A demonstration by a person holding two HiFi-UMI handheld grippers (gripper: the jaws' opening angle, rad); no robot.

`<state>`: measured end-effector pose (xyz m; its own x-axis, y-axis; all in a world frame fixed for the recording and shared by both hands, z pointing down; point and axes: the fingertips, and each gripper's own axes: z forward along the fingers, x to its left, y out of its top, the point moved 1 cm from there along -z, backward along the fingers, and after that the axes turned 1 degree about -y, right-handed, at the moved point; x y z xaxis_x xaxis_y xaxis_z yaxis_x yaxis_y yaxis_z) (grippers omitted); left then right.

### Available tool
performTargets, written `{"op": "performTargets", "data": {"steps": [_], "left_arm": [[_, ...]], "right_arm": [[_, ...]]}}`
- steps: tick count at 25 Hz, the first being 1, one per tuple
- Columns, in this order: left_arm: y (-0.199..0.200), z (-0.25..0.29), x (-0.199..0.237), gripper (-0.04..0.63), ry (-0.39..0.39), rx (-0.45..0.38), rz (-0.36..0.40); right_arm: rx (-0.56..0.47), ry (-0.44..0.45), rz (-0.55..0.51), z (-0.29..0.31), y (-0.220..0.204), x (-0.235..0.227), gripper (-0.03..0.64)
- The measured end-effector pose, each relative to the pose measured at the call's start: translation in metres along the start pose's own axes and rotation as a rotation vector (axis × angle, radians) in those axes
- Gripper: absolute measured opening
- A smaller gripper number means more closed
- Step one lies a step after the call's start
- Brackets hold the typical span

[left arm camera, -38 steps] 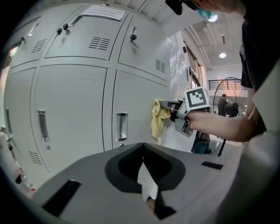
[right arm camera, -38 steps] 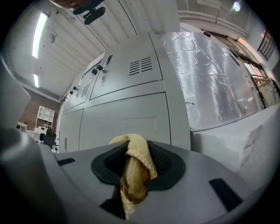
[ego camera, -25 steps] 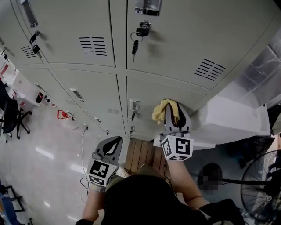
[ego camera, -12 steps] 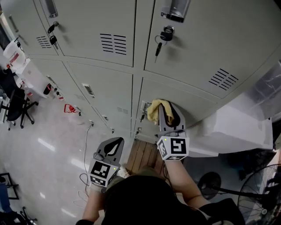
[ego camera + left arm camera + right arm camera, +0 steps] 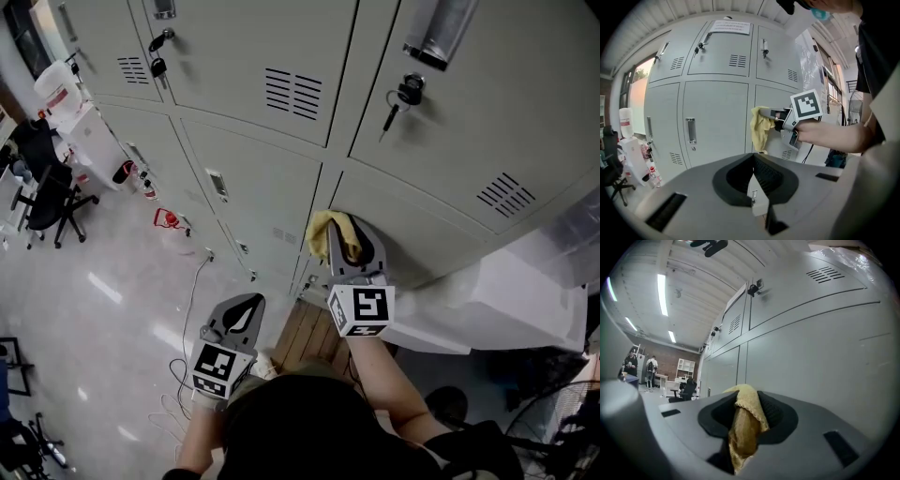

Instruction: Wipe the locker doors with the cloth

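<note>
A bank of grey locker doors [image 5: 262,178] fills the head view. My right gripper [image 5: 339,234] is shut on a yellow cloth [image 5: 325,231], and the cloth is pressed on the lower locker door [image 5: 427,234] near its left edge. In the right gripper view the cloth [image 5: 744,420] is bunched between the jaws, with the door [image 5: 820,366] close on the right. My left gripper [image 5: 249,302] hangs lower left, shut and empty, away from the lockers. The left gripper view shows its jaws closed together, and beyond them the cloth [image 5: 761,129] in the right gripper [image 5: 769,113].
A key hangs in the lock [image 5: 405,94] of the upper right door. A wooden pallet [image 5: 298,339] lies at the locker foot and a white plastic-covered object [image 5: 511,300] stands to the right. On the floor at left are an office chair [image 5: 47,192], a white container [image 5: 66,89] and a cable [image 5: 187,309].
My right gripper has slid the cloth leftward across the lower door toward its left edge. The head view has swung left. The left gripper has stayed put.
</note>
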<state>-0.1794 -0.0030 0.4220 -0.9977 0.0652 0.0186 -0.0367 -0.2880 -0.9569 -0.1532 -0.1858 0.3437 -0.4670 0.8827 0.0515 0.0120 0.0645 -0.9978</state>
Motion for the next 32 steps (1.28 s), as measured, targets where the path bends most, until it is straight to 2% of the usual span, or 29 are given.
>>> {"op": "performTargets", "data": {"steps": [8, 14, 21, 32], "left_arm": [[-0.005, -0.004, -0.001, 0.009, 0.014, 0.008, -0.008], [-0.007, 0.003, -0.010, 0.009, -0.010, 0.016, -0.003], [-0.007, 0.017, -0.027, 0.009, -0.070, 0.025, 0.010], [0.004, 0.047, -0.063, 0.009, -0.207, 0.011, 0.054]], "right_arm": [[0.038, 0.032, -0.021, 0.004, -0.014, 0.007, 0.115], [0.078, 0.008, -0.029, -0.008, -0.030, -0.007, 0.115], [0.091, -0.058, -0.027, -0.031, -0.035, -0.033, 0.114], [0.088, -0.174, 0.004, -0.070, -0.030, -0.077, 0.114]]}}
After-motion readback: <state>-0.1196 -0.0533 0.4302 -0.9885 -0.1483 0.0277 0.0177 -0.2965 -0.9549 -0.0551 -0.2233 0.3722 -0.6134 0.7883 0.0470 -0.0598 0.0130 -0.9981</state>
